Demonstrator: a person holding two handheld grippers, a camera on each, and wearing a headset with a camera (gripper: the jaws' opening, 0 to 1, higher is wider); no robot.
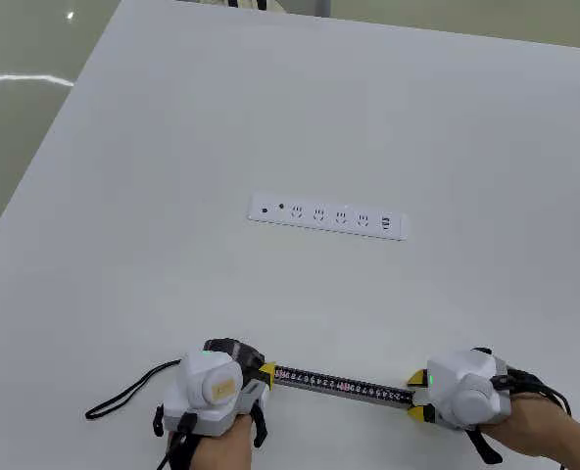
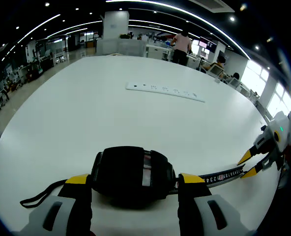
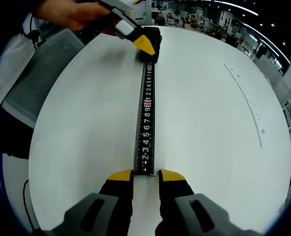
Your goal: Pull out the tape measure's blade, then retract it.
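So the tape measure (image 2: 130, 164) sits on the table (image 1: 270, 117) between the left gripper's (image 2: 134, 181) jaws, with its strap (image 1: 121, 397) trailing off to that gripper's left. The blade (image 3: 146, 118) runs flat across to the right gripper (image 3: 146, 175), its end between those jaws. The power strip (image 1: 326, 215) lies well ahead of both, roughly parallel to the blade, I think.

One white bench (image 1: 123, 196), one power strip (image 1: 326, 216). Nearer than the strip: one black tape measure (image 2: 130, 162), one blade (image 1: 344, 386) drawn out, one wrist strap (image 1: 123, 397), and two tools, the left tool (image 2: 134, 179) and the right tool (image 3: 146, 175).
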